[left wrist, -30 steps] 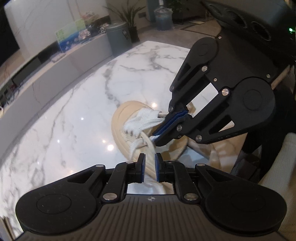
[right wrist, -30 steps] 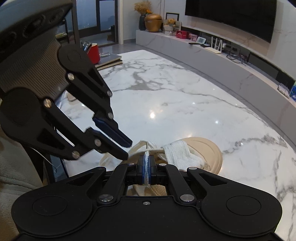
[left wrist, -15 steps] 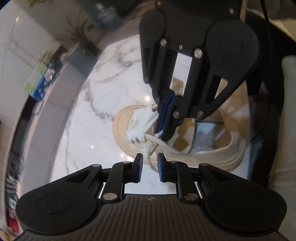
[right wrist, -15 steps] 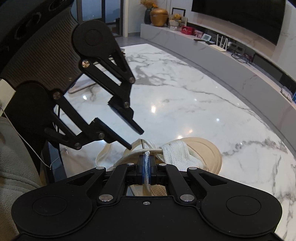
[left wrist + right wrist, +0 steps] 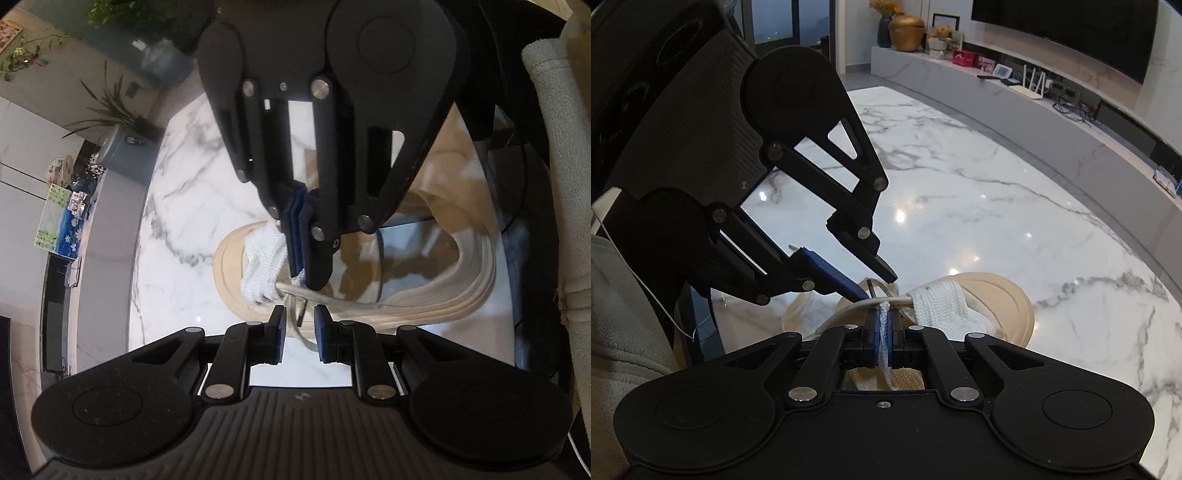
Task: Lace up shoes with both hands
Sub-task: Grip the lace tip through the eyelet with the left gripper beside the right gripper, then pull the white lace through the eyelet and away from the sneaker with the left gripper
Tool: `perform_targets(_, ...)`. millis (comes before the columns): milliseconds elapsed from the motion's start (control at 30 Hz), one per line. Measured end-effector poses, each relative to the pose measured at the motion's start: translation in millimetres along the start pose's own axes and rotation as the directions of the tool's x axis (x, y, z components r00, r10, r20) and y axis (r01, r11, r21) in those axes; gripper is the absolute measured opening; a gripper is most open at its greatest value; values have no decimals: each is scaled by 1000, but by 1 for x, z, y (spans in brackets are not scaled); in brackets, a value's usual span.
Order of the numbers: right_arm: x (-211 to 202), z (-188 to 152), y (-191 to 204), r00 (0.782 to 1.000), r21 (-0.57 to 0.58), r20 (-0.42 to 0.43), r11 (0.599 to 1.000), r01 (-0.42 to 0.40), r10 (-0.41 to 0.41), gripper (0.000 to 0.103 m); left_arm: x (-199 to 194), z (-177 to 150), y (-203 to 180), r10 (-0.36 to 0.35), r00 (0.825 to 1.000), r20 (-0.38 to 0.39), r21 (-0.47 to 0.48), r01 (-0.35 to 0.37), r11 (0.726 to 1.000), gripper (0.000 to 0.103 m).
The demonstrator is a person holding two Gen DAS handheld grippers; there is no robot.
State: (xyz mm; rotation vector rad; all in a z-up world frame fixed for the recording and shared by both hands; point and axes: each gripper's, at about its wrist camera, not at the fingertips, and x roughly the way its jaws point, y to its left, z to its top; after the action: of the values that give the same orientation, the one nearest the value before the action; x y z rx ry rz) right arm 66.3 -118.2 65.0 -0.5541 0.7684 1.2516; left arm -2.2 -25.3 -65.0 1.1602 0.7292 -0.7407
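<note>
A tan shoe (image 5: 993, 295) sits on the white marble counter (image 5: 997, 206), near the edge closest to the person, with its round toe pointing away toward the middle of the counter. A wide white lace (image 5: 945, 306) is woven across the front of the shoe. The right claw (image 5: 883, 328) is squeezed shut on a strip of this white lace, and the lace runs up between its blue pads (image 5: 893, 332). The left claw (image 5: 298, 330) is partly open. Its jaws have just been closing a little. A thin cream lace end (image 5: 295, 314) with a dark tip hangs in the gap between its blue pads (image 5: 322, 332), but the pads do not press on it. In the right wrist view the left claw (image 5: 877, 282) comes in from the left side, tilted down, with its tips right above the top of the shoe, just beside the right claw. A soft cream sleeve (image 5: 624, 332) shows at the left side of that view. A long grey shelf (image 5: 1015, 110) with small things on it runs along the wall behind the counter.
</note>
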Motion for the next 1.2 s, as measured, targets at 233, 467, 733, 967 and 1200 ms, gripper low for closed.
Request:
perform_targets(233, 0, 0, 0, 1000, 15, 9, 1000, 5, -5, 2, 3, 4, -2, 19, 1000, -5, -25, -19, 999, 2)
perform_targets(467, -10, -2, 3, 998, 32, 30, 998, 48, -49, 13, -5, 3, 2, 36, 999, -28, -122, -39, 992, 2)
perform_targets(733, -36, -20, 13, 994, 97, 42, 991, 93, -98, 22, -29, -17, 7, 73, 995, -71, -268, -89, 959, 2)
perform_targets(967, -43, -32, 21, 993, 127, -1, 985, 114, -114, 22, -50, -49, 8, 94, 981, -172, -366, -152, 918, 2)
perform_targets(1200, -39, -31, 20, 985, 162, -14, 972, 171, -171, 22, -66, -65, -10, 64, 976, -206, -414, -146, 898, 2)
